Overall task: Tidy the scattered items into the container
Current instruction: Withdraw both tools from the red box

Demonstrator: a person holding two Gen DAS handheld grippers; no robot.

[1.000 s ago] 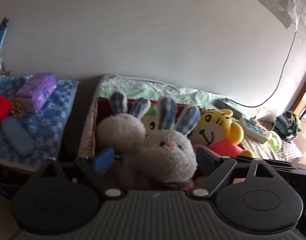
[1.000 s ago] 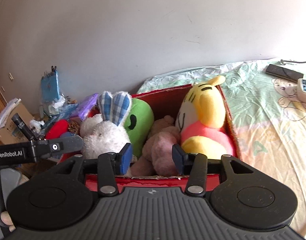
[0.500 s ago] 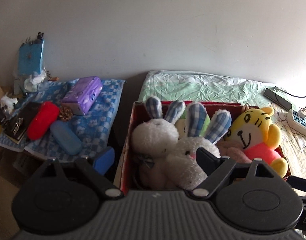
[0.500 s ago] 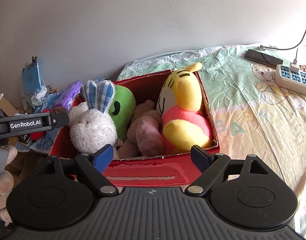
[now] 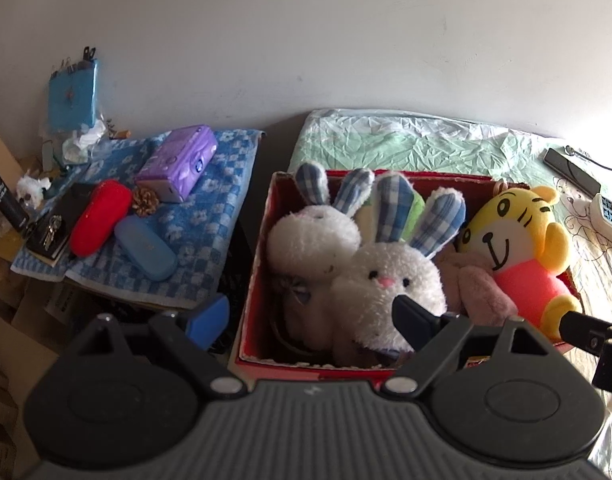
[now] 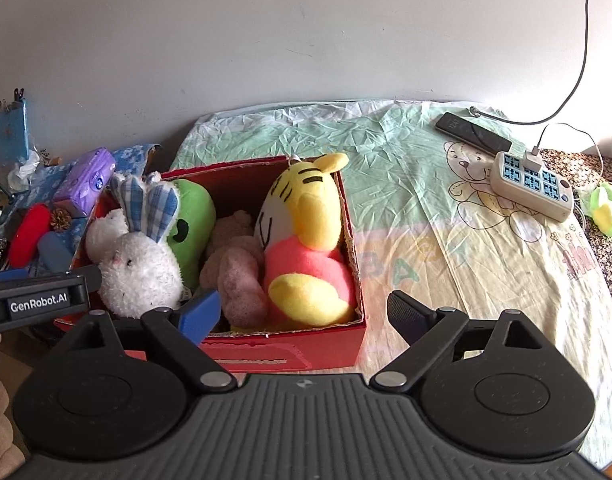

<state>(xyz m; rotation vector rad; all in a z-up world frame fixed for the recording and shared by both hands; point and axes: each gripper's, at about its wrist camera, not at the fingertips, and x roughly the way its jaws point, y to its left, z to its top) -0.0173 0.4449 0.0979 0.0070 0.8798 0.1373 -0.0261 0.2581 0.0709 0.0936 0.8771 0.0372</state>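
Two claws are hovering over a red cardboard box [image 6: 290, 350] that is sitting on a bed sheet [image 6: 446, 248] printed with cartoon bears. The left claw [image 5: 310, 314] is standing wide with nothing between its fingers, its blue pad [image 5: 208, 316] hanging to the left of the box wall and its dark finger [image 5: 410, 318] showing in front of a white rabbit [image 5: 390, 280]. The right claw [image 6: 302, 312] is opening, its jaws already spread wide and gripping nothing; the near right corner of the box is lying in the gap between them.

Five plush toys are filling the box. Facing the left wrist camera, the white rabbit with blue checked ears is sitting at the near side, a second white rabbit [image 5: 312, 236] is leaning just to its left, and a green toy [image 6: 192, 220] is peeking out behind them. A brownish-pink toy [image 6: 236, 272] is lying in the middle, pressed against a yellow tiger in a pink shirt [image 6: 306, 240] that is leaning on the right wall.

Left of the box, a blue checked towel [image 5: 210, 216] is carrying a purple tissue pack [image 5: 178, 162], a red case [image 5: 100, 216], a blue case [image 5: 146, 248] and a pine cone [image 5: 145, 202]. Far to the right on the sheet, a phone [image 6: 472, 134] and a power strip [image 6: 532, 184] are lying near each other.
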